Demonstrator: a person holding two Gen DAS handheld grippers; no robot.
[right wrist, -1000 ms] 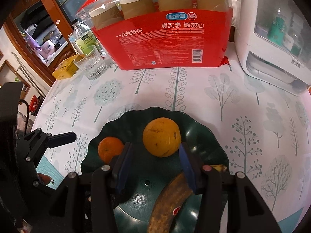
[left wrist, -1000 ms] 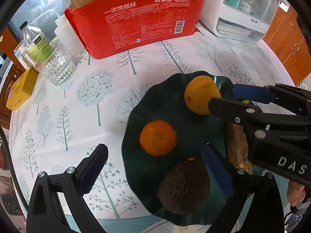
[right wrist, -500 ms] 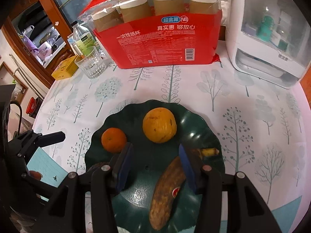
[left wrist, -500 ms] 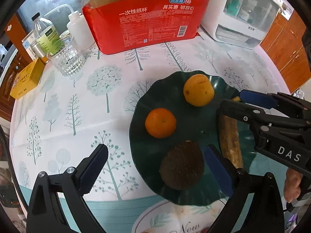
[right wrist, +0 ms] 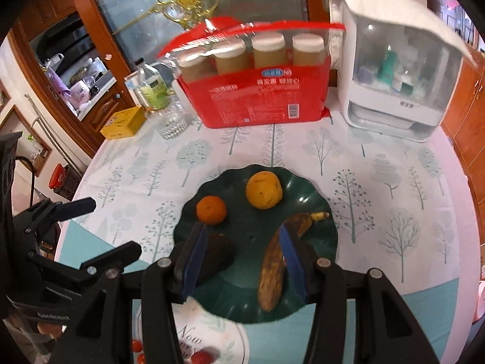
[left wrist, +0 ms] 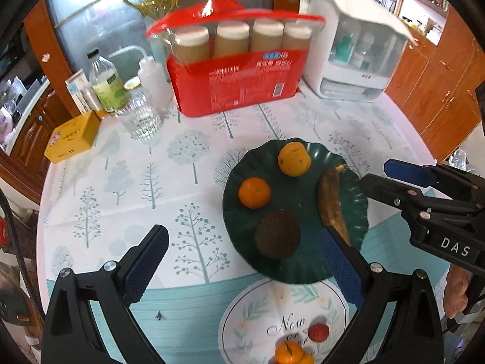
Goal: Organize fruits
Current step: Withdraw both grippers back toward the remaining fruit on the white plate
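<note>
Two hand-held grippers hang above the table, each spread and gripping nothing: left gripper [left wrist: 242, 265] wide, right gripper [right wrist: 241, 257] narrower, its jaws opening. Just beyond both sits the dark green scalloped plate [right wrist: 321, 206] holding a small orange mandarin [right wrist: 211, 210], yellow-orange round fruit [right wrist: 264, 190], brown overripe banana [right wrist: 274, 267] and dark rough avocado [left wrist: 277, 238].

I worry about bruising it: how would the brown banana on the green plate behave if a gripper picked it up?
The banana is brown nearly all over, so it is probably soft and easily squashed. It is long and curved, so it may sag or swing if held at one end.
</note>
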